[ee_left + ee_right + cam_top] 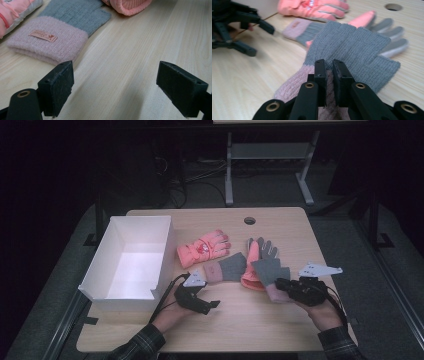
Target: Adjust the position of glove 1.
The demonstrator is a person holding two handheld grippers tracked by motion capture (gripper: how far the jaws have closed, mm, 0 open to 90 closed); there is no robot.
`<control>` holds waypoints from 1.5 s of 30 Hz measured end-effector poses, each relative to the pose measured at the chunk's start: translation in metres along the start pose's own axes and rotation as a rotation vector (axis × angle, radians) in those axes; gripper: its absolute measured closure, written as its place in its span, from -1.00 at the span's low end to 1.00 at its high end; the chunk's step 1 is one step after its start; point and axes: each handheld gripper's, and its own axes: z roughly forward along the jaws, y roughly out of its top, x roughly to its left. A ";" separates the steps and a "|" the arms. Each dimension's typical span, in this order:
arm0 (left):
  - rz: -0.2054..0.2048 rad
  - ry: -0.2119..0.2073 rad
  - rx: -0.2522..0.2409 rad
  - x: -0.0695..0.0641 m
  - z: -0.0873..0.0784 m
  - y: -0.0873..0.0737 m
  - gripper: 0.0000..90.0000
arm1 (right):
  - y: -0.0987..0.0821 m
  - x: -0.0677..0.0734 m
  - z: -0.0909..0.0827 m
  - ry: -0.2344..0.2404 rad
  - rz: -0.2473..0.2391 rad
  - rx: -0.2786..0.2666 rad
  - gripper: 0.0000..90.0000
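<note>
1. Right gripper (329, 65): jaws pinched narrow on the pink cuff of a grey knit glove (352, 47), a fold of cuff squeezed between the pads.
2. That glove runs lengthwise straight out from the jaws, cuff nearest, grey finger end pointing away towards the table's far edge.
3. Just past its grey end, a pink-and-grey ski glove (387, 32) lies underneath, fingers pointing the same way.
4. Left gripper (115, 82): jaws wide apart, bare wooden table (130, 65) between them.
5. Ahead of its jaws, off to the left pad's side, a second grey knit glove (72, 17) lies flat, pink cuff nearest, grey end pointing away.
6. Further out, a pink ski glove (204, 247) and a white box (131, 259).
</note>
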 end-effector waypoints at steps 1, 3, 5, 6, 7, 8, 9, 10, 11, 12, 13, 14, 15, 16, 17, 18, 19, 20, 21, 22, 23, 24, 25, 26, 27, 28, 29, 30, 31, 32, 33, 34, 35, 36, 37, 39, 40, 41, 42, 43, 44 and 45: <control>0.002 0.000 0.001 0.000 0.000 0.000 -0.69 | 0.000 0.003 0.001 0.014 -0.006 0.000 0.82; 0.005 0.002 0.003 0.000 0.000 0.000 -0.69 | 0.001 0.010 0.005 0.038 -0.018 0.002 0.82; 0.004 0.002 0.003 0.000 0.000 0.000 -0.69 | 0.000 0.017 0.009 0.060 -0.033 0.014 0.82; 0.005 0.003 0.005 0.000 0.000 0.000 -0.69 | 0.000 0.021 0.011 0.070 -0.038 0.019 0.82; 0.006 0.004 0.005 0.000 0.000 0.000 -0.69 | 0.000 0.025 0.013 0.085 -0.050 0.025 0.82; 0.006 0.003 0.006 0.000 0.000 0.000 -0.69 | -0.001 0.028 0.015 0.094 -0.056 0.030 0.82; 0.009 0.003 0.008 0.000 0.000 0.000 -0.69 | -0.001 0.031 0.017 0.103 -0.063 0.037 0.82; 0.009 0.004 0.010 0.000 0.000 0.000 -0.69 | -0.001 0.034 0.018 0.110 -0.067 0.041 0.82; 0.009 0.004 0.009 0.000 0.000 0.000 -0.69 | -0.002 0.037 0.021 0.118 -0.074 0.044 0.82; 0.011 0.005 0.009 0.000 0.000 0.000 -0.69 | -0.002 0.040 0.023 0.128 -0.077 0.051 0.82; 0.011 0.005 0.007 0.000 -0.001 0.000 -0.69 | -0.003 0.043 0.026 0.141 -0.085 0.058 0.82; 0.020 0.008 0.008 0.001 -0.001 0.000 -0.69 | -0.004 0.046 0.029 0.149 -0.086 0.068 0.82; 0.012 0.008 0.006 0.000 -0.001 0.000 -0.69 | -0.005 0.048 0.031 0.154 -0.091 0.073 0.82; 0.008 0.007 0.005 0.000 0.000 0.000 -0.69 | -0.006 0.051 0.034 0.163 -0.098 0.083 0.82; 0.007 0.006 0.004 0.000 0.000 0.000 -0.69 | -0.006 0.053 0.036 0.168 -0.103 0.091 0.82; 0.007 0.006 0.004 0.000 0.000 0.000 -0.69 | -0.007 0.055 0.040 0.173 -0.110 0.103 0.82; 0.006 0.007 0.005 0.000 0.000 0.000 -0.69 | -0.008 0.057 0.041 0.177 -0.115 0.109 0.82; 0.006 0.006 0.004 0.000 0.000 0.000 -0.69 | -0.009 0.058 0.043 0.181 -0.117 0.118 0.82; 0.006 0.007 0.005 0.000 0.000 0.000 -0.69 | -0.009 0.060 0.044 0.189 -0.114 0.127 0.82; 0.007 0.006 0.006 -0.001 0.000 0.000 -0.69 | -0.010 0.061 0.046 0.191 -0.124 0.129 0.82; 0.006 0.006 0.007 -0.001 0.000 0.000 -0.69 | -0.011 0.062 0.047 0.194 -0.127 0.135 0.82; 0.006 0.007 0.006 -0.001 0.000 0.000 -0.69 | -0.011 0.063 0.049 0.196 -0.128 0.142 0.81; 0.006 0.007 0.006 -0.001 -0.001 0.000 -0.69 | -0.012 0.064 0.050 0.199 -0.132 0.146 0.81; 0.006 0.007 0.005 -0.001 -0.001 0.000 -0.69 | -0.012 0.065 0.052 0.202 -0.132 0.156 0.81; 0.005 0.008 0.005 -0.001 -0.001 0.000 -0.69 | -0.013 0.065 0.053 0.204 -0.136 0.158 0.81; 0.005 0.008 0.004 0.000 -0.001 0.000 -0.69 | -0.014 0.066 0.055 0.210 -0.135 0.168 0.81; 0.006 0.008 0.003 0.000 -0.001 0.000 -0.69 | -0.015 0.068 0.056 0.210 -0.134 0.178 0.81; 0.006 0.009 0.005 -0.001 -0.001 0.000 -0.69 | -0.016 0.069 0.058 0.214 -0.137 0.185 0.80; 0.005 0.008 0.005 -0.001 0.000 0.000 -0.69 | -0.016 0.069 0.060 0.214 -0.138 0.194 0.79; 0.005 0.008 0.005 -0.001 0.000 0.000 -0.69 | -0.017 0.069 0.061 0.215 -0.146 0.195 0.77; 0.004 0.009 0.004 -0.001 -0.001 0.000 -0.69 | -0.018 0.069 0.062 0.216 -0.145 0.196 0.70; 0.004 0.009 0.004 -0.001 -0.001 0.001 -0.69 | -0.017 0.070 0.062 0.217 -0.139 0.192 0.63; 0.004 0.010 0.005 -0.001 -0.001 0.001 -0.69 | -0.017 0.070 0.061 0.215 -0.144 0.183 0.57; 0.004 0.007 0.006 -0.001 -0.001 0.001 -0.69 | -0.016 0.070 0.060 0.213 -0.146 0.171 0.48; 0.004 0.008 0.003 -0.001 -0.002 0.001 -0.66 | -0.015 0.069 0.058 0.207 -0.145 0.164 0.46; -0.002 -0.004 -0.003 -0.001 -0.004 0.001 -0.59 | -0.015 0.065 0.055 0.198 -0.134 0.155 0.47; -0.005 -0.006 -0.002 -0.001 -0.005 0.002 -0.48 | -0.015 0.062 0.053 0.189 -0.128 0.156 0.56; -0.009 -0.012 -0.011 -0.002 -0.006 0.002 -0.42 | -0.016 0.058 0.051 0.176 -0.121 0.157 0.64; -0.005 -0.021 -0.012 -0.002 -0.008 0.003 -0.25 | -0.017 0.053 0.048 0.160 -0.109 0.161 0.72; -0.013 -0.019 -0.013 -0.003 -0.009 0.004 -0.13 | -0.018 0.050 0.047 0.152 -0.098 0.164 0.78; -0.018 -0.024 -0.011 -0.003 -0.010 0.005 0.02 | -0.020 0.045 0.044 0.143 -0.090 0.171 0.85; -0.022 -0.030 -0.008 -0.003 -0.010 0.006 0.19 | -0.022 0.041 0.043 0.130 -0.089 0.178 0.90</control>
